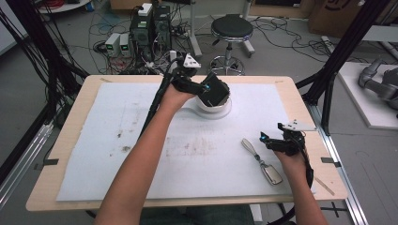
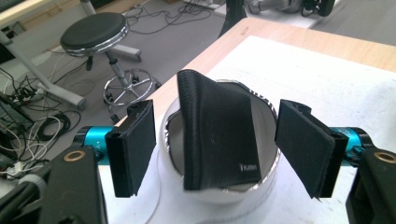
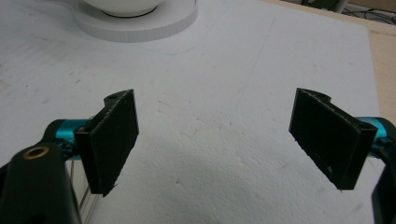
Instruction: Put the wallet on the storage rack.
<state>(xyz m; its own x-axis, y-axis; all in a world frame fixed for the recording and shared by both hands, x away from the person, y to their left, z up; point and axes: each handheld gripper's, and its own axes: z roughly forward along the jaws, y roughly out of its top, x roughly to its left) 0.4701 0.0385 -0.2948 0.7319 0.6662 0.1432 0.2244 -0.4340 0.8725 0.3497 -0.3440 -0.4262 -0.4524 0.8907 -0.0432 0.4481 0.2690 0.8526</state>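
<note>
Here, black wallet (image 2: 217, 140) is seen propped in white bowl (image 2: 266, 179) | left gripper (image 2: 217, 149) spread wide, apparently untouching | right gripper (image 3: 233, 140) held wide, empty, nearer key fob (image 1: 271, 173).

The left forearm stretched long toward the far side of the tabletop (image 1: 75, 140), its black hand-held gripper (image 1: 212, 92) tipped downward, jaws spread wide and pressing on nothing. The right hand (image 1: 292, 161) sat low at the near right edge, its black hand-held gripper (image 1: 268, 139) level, jaws parted wide.
</note>
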